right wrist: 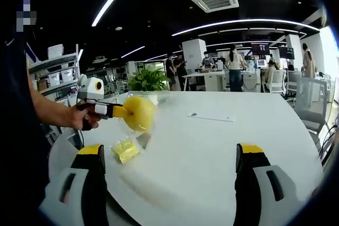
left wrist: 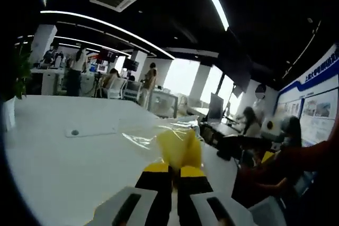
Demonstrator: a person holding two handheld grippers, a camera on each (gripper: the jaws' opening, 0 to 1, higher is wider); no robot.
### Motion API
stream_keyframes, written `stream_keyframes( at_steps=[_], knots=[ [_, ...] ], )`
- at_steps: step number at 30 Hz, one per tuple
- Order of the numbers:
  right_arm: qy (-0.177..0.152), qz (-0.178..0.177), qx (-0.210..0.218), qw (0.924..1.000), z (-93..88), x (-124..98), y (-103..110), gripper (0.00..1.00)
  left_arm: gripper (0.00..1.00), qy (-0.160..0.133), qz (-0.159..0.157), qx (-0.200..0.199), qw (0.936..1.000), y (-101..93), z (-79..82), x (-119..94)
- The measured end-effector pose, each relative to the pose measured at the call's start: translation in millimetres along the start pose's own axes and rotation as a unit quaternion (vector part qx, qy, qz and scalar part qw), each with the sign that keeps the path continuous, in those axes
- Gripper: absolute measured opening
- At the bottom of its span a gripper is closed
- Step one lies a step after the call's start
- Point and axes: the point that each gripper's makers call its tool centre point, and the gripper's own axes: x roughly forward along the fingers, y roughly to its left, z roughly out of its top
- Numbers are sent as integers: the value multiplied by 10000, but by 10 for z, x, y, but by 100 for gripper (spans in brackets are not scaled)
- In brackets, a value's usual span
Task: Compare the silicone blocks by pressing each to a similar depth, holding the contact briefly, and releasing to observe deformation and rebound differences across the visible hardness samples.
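The left hand-held gripper (right wrist: 126,112) pinches a yellow silicone block (right wrist: 140,113) inside a clear bag (left wrist: 153,133), lifted above the white worktop (right wrist: 212,146). The right hand-held gripper (right wrist: 169,157) stands wide, holding nothing. The block looks soft and light in slippery film, so a mid-face grip seems safest.

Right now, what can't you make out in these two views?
- Left gripper view: yellow block inside a clear bag, partly hidden by the shut left gripper; plastic glare blurs its shape.
- Right gripper view: small yellow piece on the table, too blurred to identify.

A potted plant (right wrist: 148,80) stands at the white table's (right wrist: 222,146) far edge; people, blurred, beyond.
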Motion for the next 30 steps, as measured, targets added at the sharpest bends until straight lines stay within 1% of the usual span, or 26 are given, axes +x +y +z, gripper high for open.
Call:
stream_keyframes(
  at_steps=[1, 7, 11, 16, 22, 27, 30],
  knots=[
    [-12, 7, -10, 10000, 18, -3, -1, 97, 0, -20, -3, 13, 10000, -6, 19, -7],
    [-28, 52, -23, 10000, 93, -17, -4, 97, 0, -257, -91, 34, 9996, -74, 266, -91],
    [-31, 116, -27, 9999, 134, -14, 5, 97, 0, -334, -133, 87, 9993, -164, 366, -137],
    [-73, 144, -42, 9999, 205, -17, 13, 97, 0, -408, -158, 137, 9989, -200, 446, -175],
    [-134, 183, -69, 9997, 318, -21, 19, 97, 0, -407, -163, 164, 9989, -213, 503, -182],
    [-256, 195, -96, 9994, 474, -16, -17, 97, 0, -412, -167, 222, 9988, -254, 533, -190],
    [-255, 204, -173, 9993, 531, 18, -42, 97, 0, -409, -197, 228, 9987, -283, 540, -186]
  ],
)
